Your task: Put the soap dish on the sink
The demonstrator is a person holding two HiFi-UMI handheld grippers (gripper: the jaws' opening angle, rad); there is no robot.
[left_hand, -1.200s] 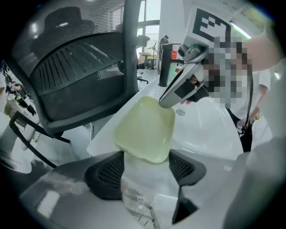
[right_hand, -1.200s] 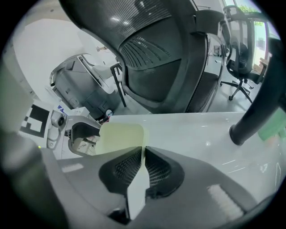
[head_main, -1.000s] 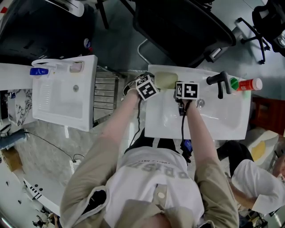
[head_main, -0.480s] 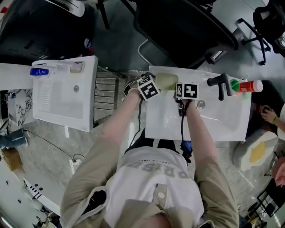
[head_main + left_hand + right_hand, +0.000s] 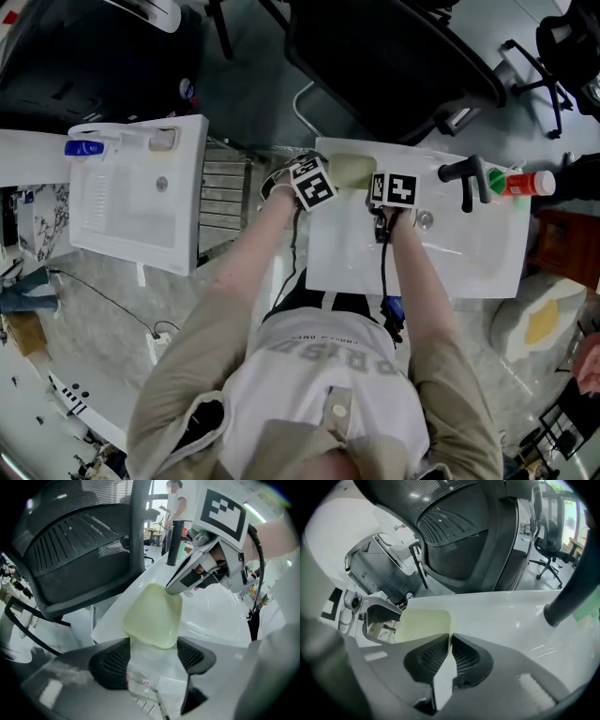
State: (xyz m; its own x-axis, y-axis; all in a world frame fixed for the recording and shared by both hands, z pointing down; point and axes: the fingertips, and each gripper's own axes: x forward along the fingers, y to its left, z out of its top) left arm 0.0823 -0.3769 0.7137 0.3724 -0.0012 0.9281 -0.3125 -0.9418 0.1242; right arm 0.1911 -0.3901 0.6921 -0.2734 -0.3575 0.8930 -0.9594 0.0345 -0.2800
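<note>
R tongs (image 5: 450, 641) nipped near-shut on soap dish (image 5: 423, 623) rim; L tongs (image 5: 153, 649) wide, empty, dish just ahead. Dish looks seated on sink (image 5: 469, 258). Next: let go, lift clear.

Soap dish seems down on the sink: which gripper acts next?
Probably right: the right gripper is shut on the soap dish rim, needing only release. The left gripper stands open at its end.

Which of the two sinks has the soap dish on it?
The right-hand sink, with the black faucet; the soap dish lies at its far-left corner.
</note>
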